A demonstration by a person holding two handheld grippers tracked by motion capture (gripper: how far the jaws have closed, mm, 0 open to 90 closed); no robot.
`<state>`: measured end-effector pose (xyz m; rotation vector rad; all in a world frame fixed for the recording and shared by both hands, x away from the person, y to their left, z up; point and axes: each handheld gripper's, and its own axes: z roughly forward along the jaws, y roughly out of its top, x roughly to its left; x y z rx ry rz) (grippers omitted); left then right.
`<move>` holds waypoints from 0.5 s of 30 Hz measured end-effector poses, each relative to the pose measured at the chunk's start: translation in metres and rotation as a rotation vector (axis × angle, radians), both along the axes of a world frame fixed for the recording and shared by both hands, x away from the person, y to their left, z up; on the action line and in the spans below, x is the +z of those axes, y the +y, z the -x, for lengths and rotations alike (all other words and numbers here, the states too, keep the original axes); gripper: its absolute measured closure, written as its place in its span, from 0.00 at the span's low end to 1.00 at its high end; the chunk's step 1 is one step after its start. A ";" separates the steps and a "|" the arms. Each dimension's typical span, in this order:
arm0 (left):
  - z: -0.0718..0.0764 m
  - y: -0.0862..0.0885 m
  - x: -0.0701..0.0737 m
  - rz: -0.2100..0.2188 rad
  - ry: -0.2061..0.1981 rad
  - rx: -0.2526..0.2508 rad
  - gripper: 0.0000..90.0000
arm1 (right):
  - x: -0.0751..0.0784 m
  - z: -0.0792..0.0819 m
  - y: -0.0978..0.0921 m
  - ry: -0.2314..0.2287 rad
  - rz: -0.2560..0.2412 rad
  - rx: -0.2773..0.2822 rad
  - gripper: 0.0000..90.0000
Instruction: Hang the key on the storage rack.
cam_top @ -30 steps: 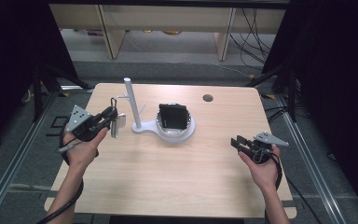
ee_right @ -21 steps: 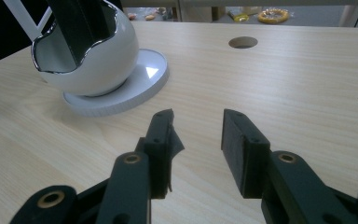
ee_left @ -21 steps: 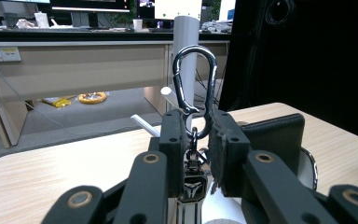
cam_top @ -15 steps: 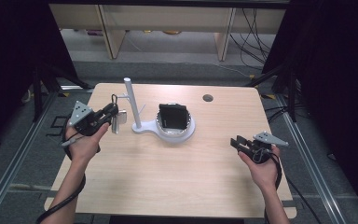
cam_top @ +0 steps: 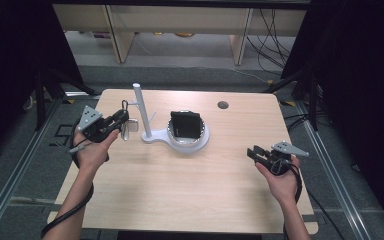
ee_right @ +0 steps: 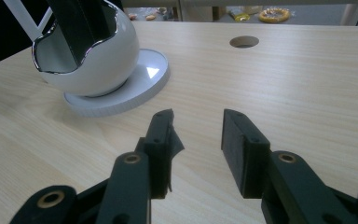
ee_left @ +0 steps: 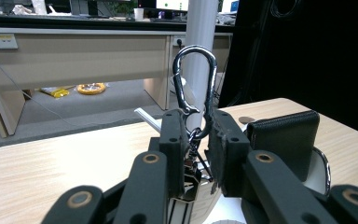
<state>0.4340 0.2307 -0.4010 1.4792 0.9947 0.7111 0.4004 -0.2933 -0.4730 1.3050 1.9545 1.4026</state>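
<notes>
The left tool (ee_left: 196, 140) gripped a carabiner keychain (ee_left: 193, 84) near the white stand (cam_top: 142, 112) — the right tool (ee_right: 196, 135) hung open over the bench (cam_top: 190, 190).

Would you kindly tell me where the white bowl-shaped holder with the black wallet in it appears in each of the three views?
High view: the white holder sits at table centre, right of the white post.
Left gripper view: its chrome rim peeks out at the right, behind the left gripper, which grips a carabiner.
Right gripper view: upper left.
Shared landmark: the black wallet standing in it.
</notes>
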 end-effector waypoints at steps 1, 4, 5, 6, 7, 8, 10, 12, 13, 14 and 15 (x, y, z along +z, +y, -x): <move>-0.001 0.000 0.000 0.000 0.002 0.002 0.84 | 0.000 0.000 0.000 0.002 0.001 -0.001 0.72; -0.003 0.000 -0.001 0.003 0.007 0.005 0.84 | -0.001 -0.001 0.000 -0.010 0.013 -0.016 0.72; -0.003 0.000 -0.001 0.002 0.009 0.006 0.84 | -0.001 -0.001 0.000 -0.010 0.016 -0.011 0.72; -0.004 0.000 -0.001 -0.001 0.013 0.006 0.84 | -0.001 -0.001 -0.001 -0.011 0.014 -0.008 0.72; -0.004 0.000 -0.002 0.003 0.014 0.007 0.84 | -0.001 -0.001 0.000 -0.007 0.013 -0.010 0.72; -0.005 0.000 -0.002 -0.001 0.015 0.007 0.84 | -0.001 -0.001 0.000 -0.006 0.012 -0.010 0.72; -0.006 0.000 -0.002 -0.003 0.016 0.007 0.84 | -0.001 0.001 0.000 0.005 0.013 -0.012 0.72; -0.006 0.000 -0.002 -0.002 0.014 0.006 0.84 | -0.001 0.000 0.001 0.002 0.010 -0.015 0.72; -0.007 -0.001 -0.002 -0.003 0.015 0.005 0.84 | -0.002 0.000 0.001 -0.005 0.010 -0.013 0.72; -0.007 -0.001 -0.002 -0.004 0.017 0.005 0.84 | -0.001 0.000 0.000 0.002 0.009 -0.004 0.72; -0.007 -0.001 -0.002 -0.004 0.017 0.006 0.84 | -0.001 0.001 0.000 0.004 0.010 -0.005 0.72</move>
